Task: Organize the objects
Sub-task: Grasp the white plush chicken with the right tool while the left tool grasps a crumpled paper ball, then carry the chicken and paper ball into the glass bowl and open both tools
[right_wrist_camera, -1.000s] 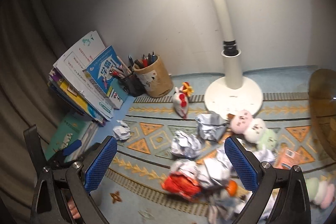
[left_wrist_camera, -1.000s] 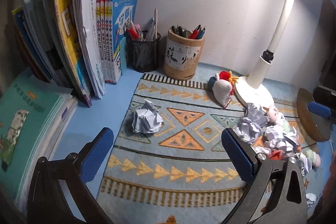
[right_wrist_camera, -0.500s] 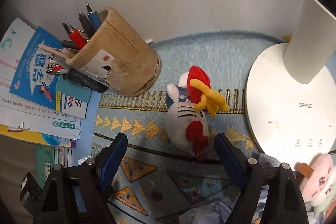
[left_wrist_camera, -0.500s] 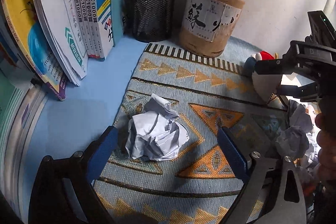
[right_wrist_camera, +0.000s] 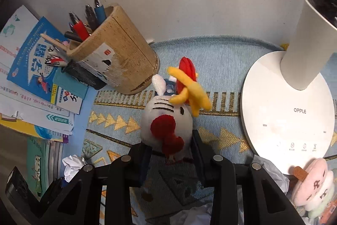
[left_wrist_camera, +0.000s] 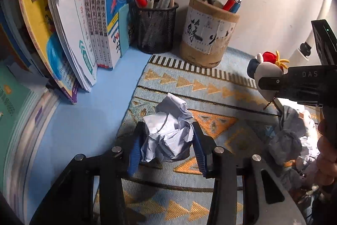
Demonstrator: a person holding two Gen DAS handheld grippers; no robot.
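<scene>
A: Left gripper [left_wrist_camera: 166, 146] first: its jaws have just been closing, and the blue pads now press both sides of the crumpled paper ball [left_wrist_camera: 168, 136]. That ball sits on the patterned mat [left_wrist_camera: 210, 85], near the mat's edge by the blue desktop [left_wrist_camera: 84, 119].

B: And the right gripper [right_wrist_camera: 170, 154] is clamped as tight as it goes on the plush chicken toy [right_wrist_camera: 168, 119], squeezing it low on the body. The toy lies on the mat between the wooden pen holder [right_wrist_camera: 118, 62] and the white lamp base [right_wrist_camera: 288, 111].

A: Both grips made, then, but neither thing looks lifted clear yet. I'd call this early in the tidy-up.

B: Agreed. Look outward from the left hand's view: more crumpled paper [left_wrist_camera: 288, 136] is heaped at the right, close to the person's fingers [left_wrist_camera: 325, 153] on the other tool.

A: From the right wrist view, a pink and pale green plush [right_wrist_camera: 316, 187] leans on the lamp base, and more wadded paper [right_wrist_camera: 189, 214] lies at the bottom edge.

B: So plenty is left. The books [left_wrist_camera: 88, 20] stand in a row, the mesh pen cup [left_wrist_camera: 157, 28] is full, and those look sorted already.

A: My guess: the paper goes to rubbish and the toys get grouped, though no bin shows here.
</scene>
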